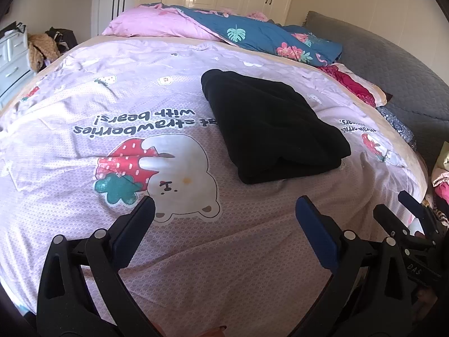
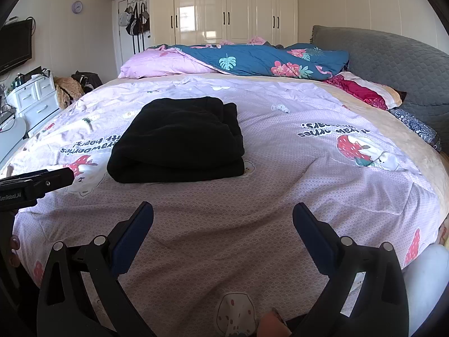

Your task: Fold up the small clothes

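black garment (image 2: 176, 140): folded into a thick bundle, lying on the lilac strawberry-bear quilt (image 2: 280, 185) around mid-bed
left claw (image 1: 224, 216): fingers spread wide, nothing in them, hanging above the quilt's near edge, clear of the bundle
right claw (image 2: 223, 219): same deal, wide apart and empty
behind: pink and blue floral bedding (image 2: 252, 59) piled at the far side, cream wardrobe (image 2: 224, 8) beyond

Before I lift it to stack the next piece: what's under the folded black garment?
The black garment lies on the lilac bear-and-strawberry bedcover, hiding part of its printed lettering. Whether anything else lies beneath cannot be seen.
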